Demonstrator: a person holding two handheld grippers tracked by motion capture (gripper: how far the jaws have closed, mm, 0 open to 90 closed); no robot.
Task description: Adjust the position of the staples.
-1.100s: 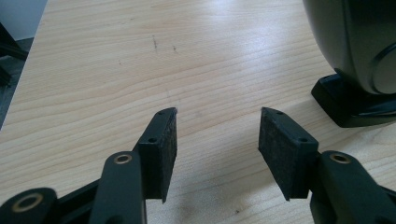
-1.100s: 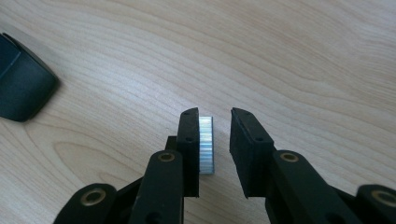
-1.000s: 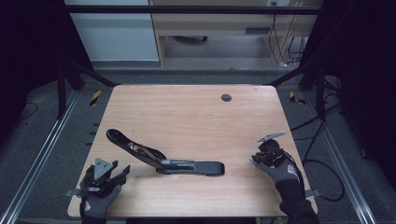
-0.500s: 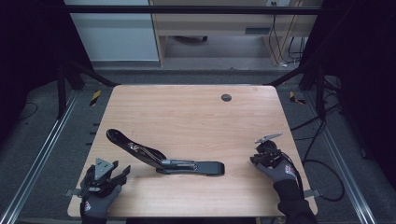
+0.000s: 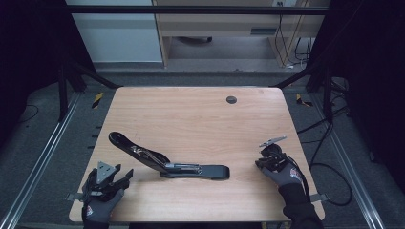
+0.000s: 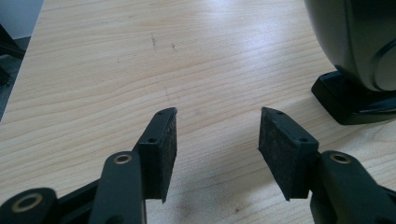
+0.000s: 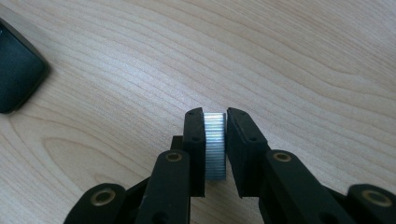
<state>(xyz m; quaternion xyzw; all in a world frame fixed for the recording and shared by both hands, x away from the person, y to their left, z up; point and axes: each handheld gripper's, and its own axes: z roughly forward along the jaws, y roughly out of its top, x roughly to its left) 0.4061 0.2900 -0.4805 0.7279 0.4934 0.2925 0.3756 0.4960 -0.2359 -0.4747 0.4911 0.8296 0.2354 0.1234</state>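
A black stapler (image 5: 167, 164) lies swung open on the wooden table (image 5: 191, 114), its top arm raised toward the left. My left gripper (image 5: 125, 175) rests at the front left corner, open, with bare wood between its jaws (image 6: 217, 121); the stapler's rounded end (image 6: 355, 46) looms at the upper right of the left gripper view. My right gripper (image 5: 261, 161) sits near the table's right edge. Its jaws have just been closing, and its pads (image 7: 215, 114) now press on a silver strip of staples (image 7: 215, 144). The stapler's base tip (image 7: 16, 70) shows at the left.
A small dark grommet hole (image 5: 231, 99) sits in the table's far side. Metal rails and cables (image 5: 329, 129) run along the floor on both sides. A desk and cabinet stand beyond the far edge.
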